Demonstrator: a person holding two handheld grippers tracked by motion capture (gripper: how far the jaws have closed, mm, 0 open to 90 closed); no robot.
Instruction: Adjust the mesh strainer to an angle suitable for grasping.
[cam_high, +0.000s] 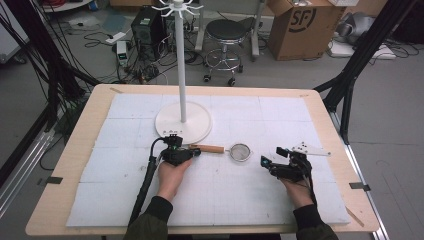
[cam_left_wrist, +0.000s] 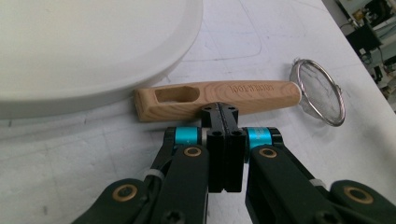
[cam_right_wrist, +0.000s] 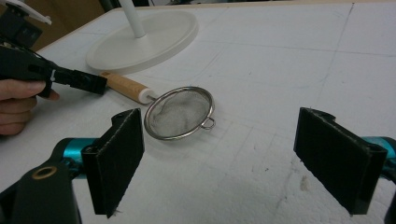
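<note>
A small metal mesh strainer (cam_high: 240, 152) with a wooden handle (cam_high: 210, 148) lies on the white mat, just in front of the white stand's round base (cam_high: 170, 125). My left gripper (cam_high: 192, 152) is shut, its jaws pressed together with nothing between them. Its tips (cam_left_wrist: 219, 109) sit against the near side of the handle (cam_left_wrist: 233, 93), close to the end with the slot. My right gripper (cam_high: 272, 155) rests to the right of the strainer, open wide. In the right gripper view the mesh bowl (cam_right_wrist: 180, 112) lies ahead of my open gripper (cam_right_wrist: 219, 135), nearer the left pad.
The stand's tall white pole (cam_high: 180, 60) rises from the base to a ring of hooks. The wooden table edge (cam_high: 75, 145) frames the mat. Beyond the table stand a stool (cam_high: 227, 35), a cardboard box (cam_high: 300, 27) and cables on the floor.
</note>
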